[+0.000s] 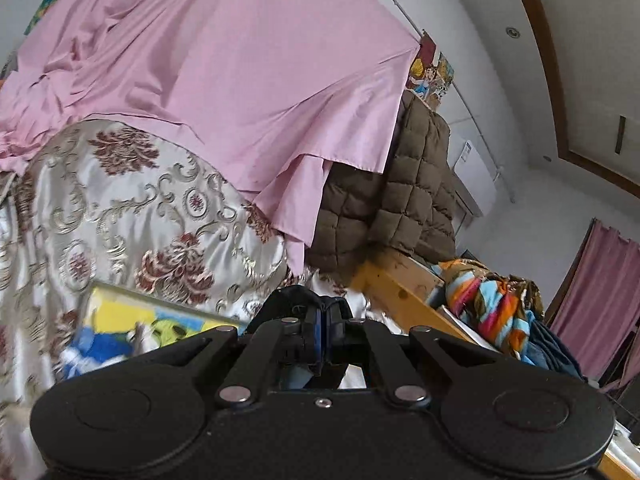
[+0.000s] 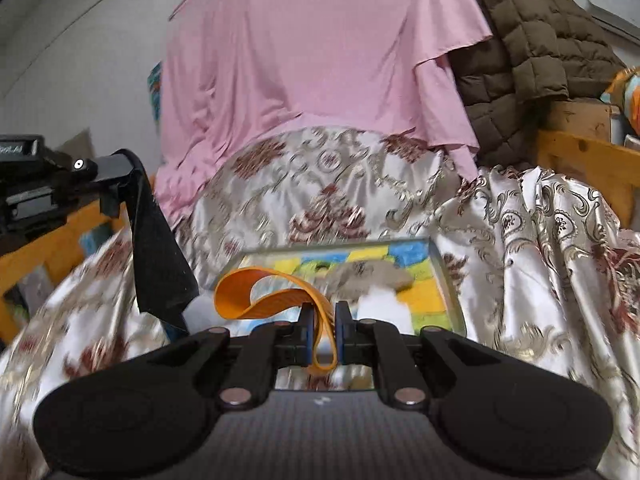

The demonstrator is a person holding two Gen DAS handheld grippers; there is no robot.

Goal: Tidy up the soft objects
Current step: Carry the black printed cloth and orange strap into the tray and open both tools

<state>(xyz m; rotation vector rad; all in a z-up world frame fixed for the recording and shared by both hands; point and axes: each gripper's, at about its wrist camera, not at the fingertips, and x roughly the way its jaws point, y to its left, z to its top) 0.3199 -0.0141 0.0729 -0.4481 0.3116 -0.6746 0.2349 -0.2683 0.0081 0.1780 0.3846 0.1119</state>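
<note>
My right gripper [image 2: 324, 314] is shut on a ribbed orange band [image 2: 256, 292], which loops up and to the left from between the pads. My left gripper [image 1: 322, 316] is shut on a black cloth [image 1: 298, 298] bunched at its fingertips. In the right wrist view the left gripper [image 2: 114, 188] stands at the left, and the black cloth [image 2: 158, 248] hangs down from it. Below both lies a shallow tray [image 2: 444, 272] on the satin cover. It holds yellow, blue and green soft pieces [image 2: 424, 292], blurred here. The tray [image 1: 116, 290] also shows in the left wrist view at the lower left.
A floral satin cover [image 2: 540, 240] drapes the surface, with a pink sheet [image 2: 320, 60] hanging behind it. A brown quilted jacket [image 2: 532, 52] lies over a wooden frame [image 2: 580, 156] at the right. A colourful cloth pile [image 1: 488, 304] sits beyond the frame, near a pink curtain [image 1: 600, 276].
</note>
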